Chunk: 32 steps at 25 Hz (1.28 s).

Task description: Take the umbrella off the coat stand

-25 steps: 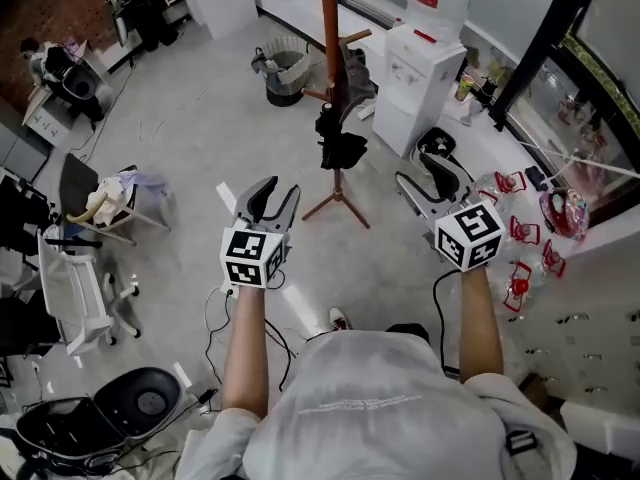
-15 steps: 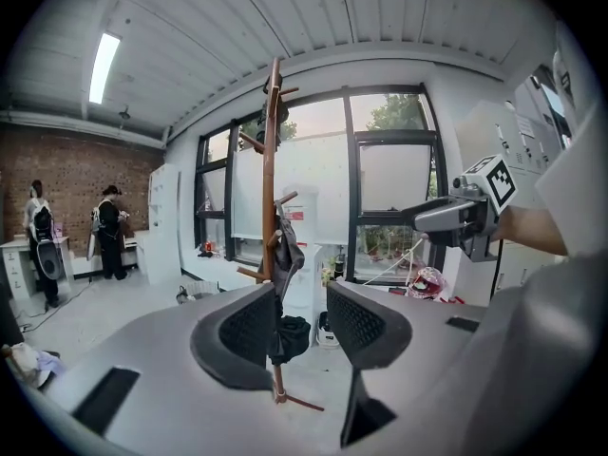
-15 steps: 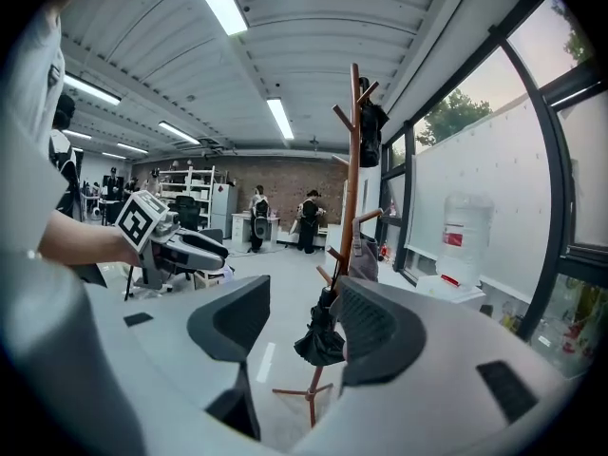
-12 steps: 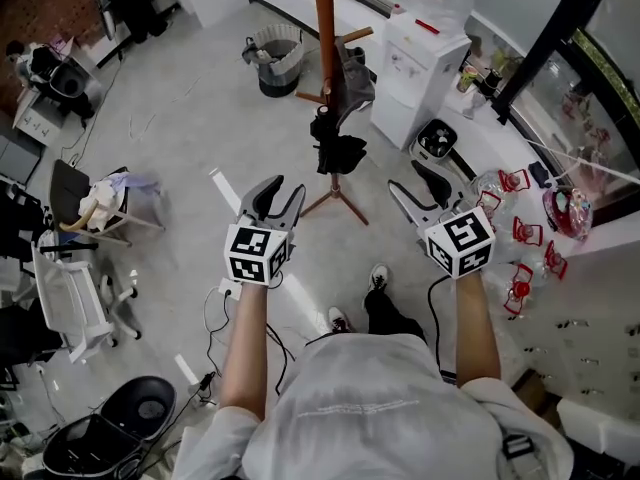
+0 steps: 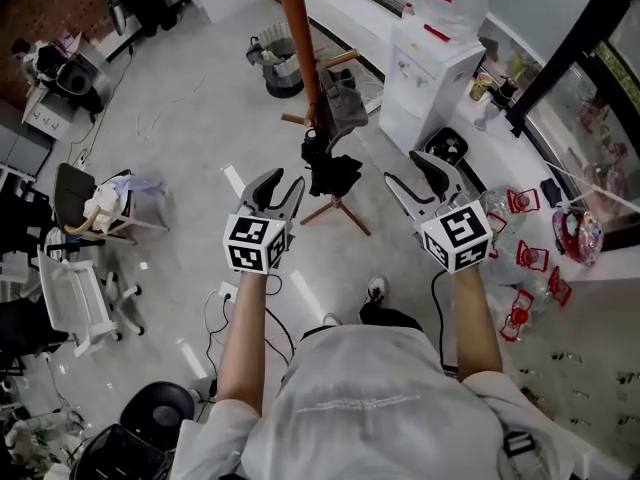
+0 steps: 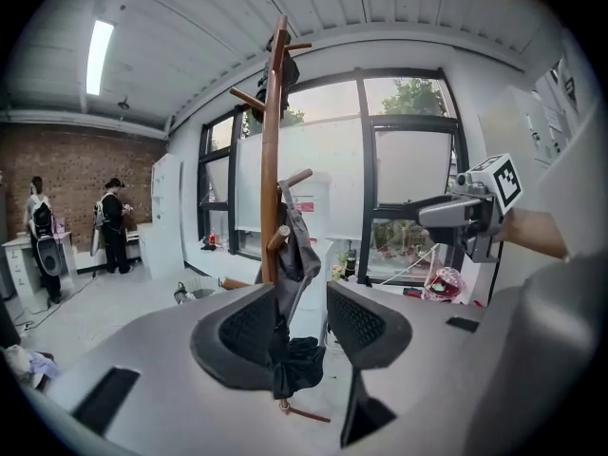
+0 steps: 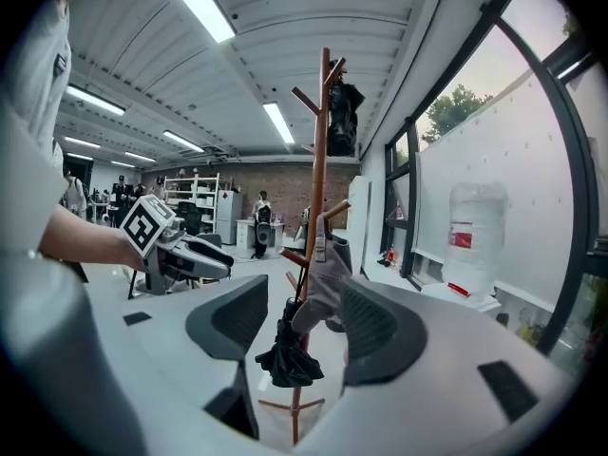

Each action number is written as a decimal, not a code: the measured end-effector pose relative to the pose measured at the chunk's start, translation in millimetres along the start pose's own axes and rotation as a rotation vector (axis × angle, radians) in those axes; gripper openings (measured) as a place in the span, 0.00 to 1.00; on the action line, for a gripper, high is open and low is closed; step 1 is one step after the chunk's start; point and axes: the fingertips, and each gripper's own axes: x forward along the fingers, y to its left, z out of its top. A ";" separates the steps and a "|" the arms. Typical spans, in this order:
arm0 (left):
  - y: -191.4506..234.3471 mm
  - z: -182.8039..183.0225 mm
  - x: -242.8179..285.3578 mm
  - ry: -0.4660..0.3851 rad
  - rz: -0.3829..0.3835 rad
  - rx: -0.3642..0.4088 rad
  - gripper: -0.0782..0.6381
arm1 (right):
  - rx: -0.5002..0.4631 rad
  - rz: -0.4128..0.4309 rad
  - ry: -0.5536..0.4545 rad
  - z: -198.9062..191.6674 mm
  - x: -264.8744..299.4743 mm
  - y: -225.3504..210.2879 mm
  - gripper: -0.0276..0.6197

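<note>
Two grippers, both empty, both nearer the coat stand (image 5: 299,48) than a second ago; the stand's pole and pegs now fill more of the head view and sit just ahead of the jaw tips.

Left gripper (image 5: 279,183): jaws part-way apart, the same gap as a second ago. Nothing between the pads. In the left gripper view the umbrella (image 6: 294,364) shows through the gap but lies well beyond it, no contact.

Centre: umbrella (image 5: 326,164), black and folded, hangs on the stand's lower part beside the pole, just under a grey garment (image 5: 341,108) on a neighbouring peg. It is clear of the floor, above the stand's feet.

Right gripper (image 5: 410,171): jaws have just been opening and now stand wide. Nothing held. In the right gripper view the umbrella (image 7: 283,354) is framed in the gap, still apart from the pads.

Reading: this is the approach, with the right gripper readied for the catch. The grasp is not yet made and the umbrella is still on its peg.

Orientation: the long axis runs close to vertical, nearly parallel to the pole (image 7: 321,141), with a slight lean. The slim end is up at the peg and the loose bunched canopy is at the bottom, so it points down. Whether the upper end is a handle or a strap, I cannot tell. Judged move: close on the slim upper part, then lift up and off the peg, keeping clear of the garment.
</note>
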 end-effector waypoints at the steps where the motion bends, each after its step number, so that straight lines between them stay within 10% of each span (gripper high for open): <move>1: -0.7 1.2 9.0 0.006 0.002 0.000 0.37 | 0.010 0.007 -0.002 -1.5 3.2 -7.9 0.44; 11: 19.2 -3.7 70.8 0.061 0.024 -0.028 0.37 | 0.061 0.128 -0.010 -16.2 38.6 -36.0 0.41; 32: 51.9 -78.6 164.6 0.212 -0.126 -0.087 0.44 | 0.209 -0.022 0.132 -53.5 77.4 -27.2 0.37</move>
